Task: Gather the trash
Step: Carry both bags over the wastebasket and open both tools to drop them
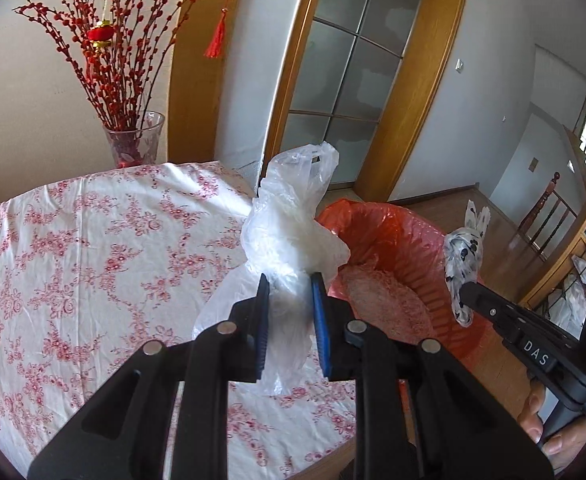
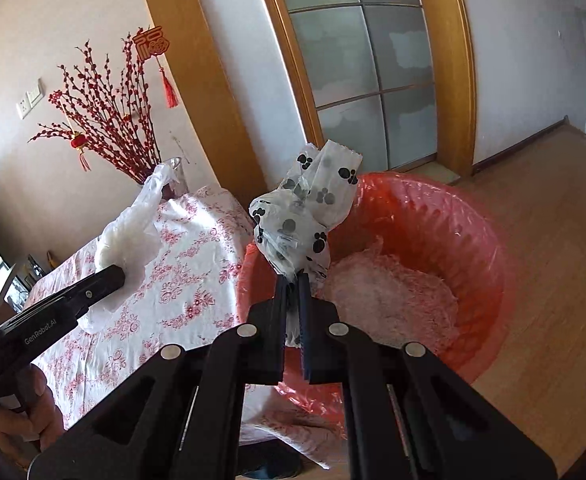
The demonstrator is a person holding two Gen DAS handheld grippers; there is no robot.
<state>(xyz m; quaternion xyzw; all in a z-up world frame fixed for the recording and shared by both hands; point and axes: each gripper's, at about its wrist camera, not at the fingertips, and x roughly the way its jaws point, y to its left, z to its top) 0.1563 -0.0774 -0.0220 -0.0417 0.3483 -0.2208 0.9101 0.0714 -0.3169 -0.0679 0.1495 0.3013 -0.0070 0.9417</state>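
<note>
My left gripper (image 1: pixel 290 286) is shut on a crumpled clear white plastic bag (image 1: pixel 289 224) and holds it above the table's right edge, next to the bin; this bag also shows in the right wrist view (image 2: pixel 131 236). My right gripper (image 2: pixel 293 280) is shut on a white plastic bag with black paw prints (image 2: pixel 305 216) and holds it over the near rim of a bin lined with a red bag (image 2: pixel 433 216). The paw-print bag (image 1: pixel 463 256) and the bin (image 1: pixel 373 220) also show in the left wrist view. Pale shredded waste (image 2: pixel 393 300) lies inside the bin.
A table with a red floral cloth (image 1: pixel 93 260) stands left of the bin. A glass vase of red berry branches (image 1: pixel 135 140) stands at its far corner. A glass door in a wooden frame (image 1: pixel 353 80) is behind. Wooden floor (image 2: pixel 553 240) lies to the right.
</note>
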